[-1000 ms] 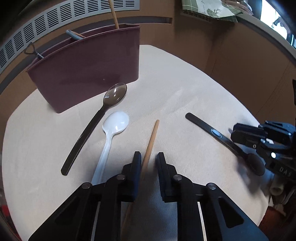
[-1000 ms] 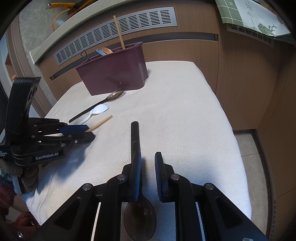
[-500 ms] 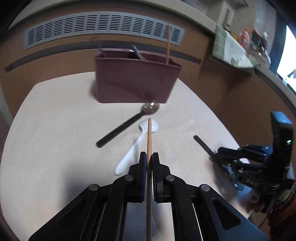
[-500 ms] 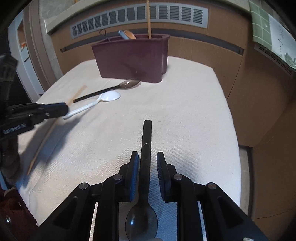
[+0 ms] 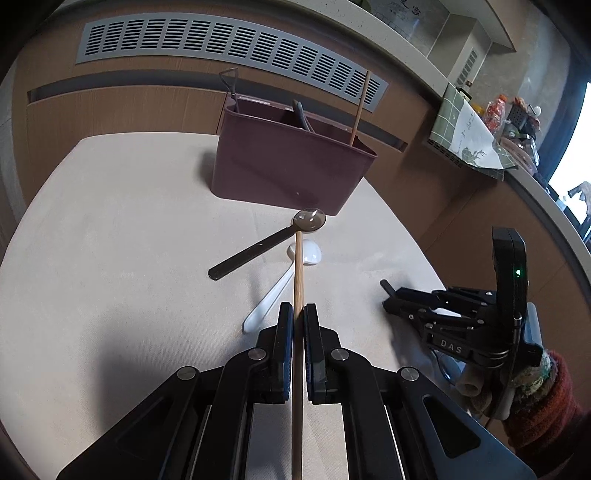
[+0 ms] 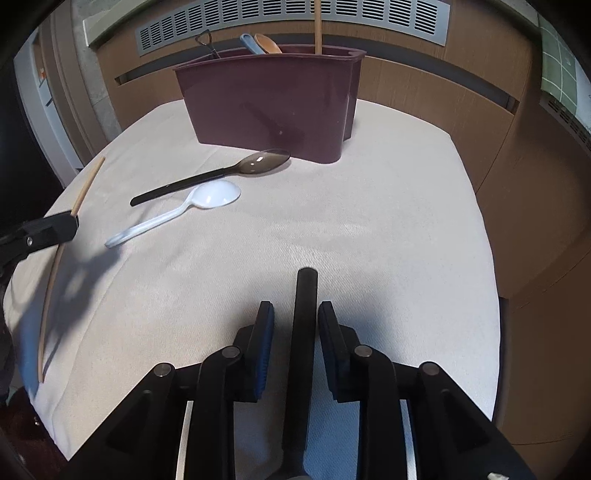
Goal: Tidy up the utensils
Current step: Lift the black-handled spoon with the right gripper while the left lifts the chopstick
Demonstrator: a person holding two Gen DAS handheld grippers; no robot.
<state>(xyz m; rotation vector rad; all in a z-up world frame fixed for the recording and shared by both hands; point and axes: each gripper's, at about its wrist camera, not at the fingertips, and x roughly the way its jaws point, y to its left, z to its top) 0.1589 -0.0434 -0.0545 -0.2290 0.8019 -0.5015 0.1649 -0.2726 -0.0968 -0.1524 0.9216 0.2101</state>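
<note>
At the far left, the left gripper (image 5: pixel 298 314) is pressed together on a wooden chopstick (image 5: pixel 297 280), which runs straight out between the pads toward the dark holder. In the right wrist view the same chopstick (image 6: pixel 55 266) slants across the left edge of the cloth, pinched by that gripper (image 6: pixel 72 221).

Further right, on the cream tablecloth (image 6: pixel 388 221), a white plastic spoon (image 6: pixel 177 212) lies with its bowl toward the holder, and just beyond it lies a black-handled spoon with a smoky translucent bowl (image 6: pixel 221 171), its bowl near the foot of the maroon utensil holder (image 6: pixel 269 103). The holder stands upright at the back of the table; a second wooden chopstick (image 6: pixel 317 26), a blue handle and a brown wooden spoon poke up from it.

At the right, the right gripper (image 6: pixel 295 321) has its jaws opening; a black utensil handle (image 6: pixel 304 332) lies between them, closer to the right pad, with a gap showing on the left. In the left wrist view that gripper (image 5: pixel 391 299) rests low at the table's right edge, held by a hand in a knitted sleeve (image 5: pixel 543 402).
</note>
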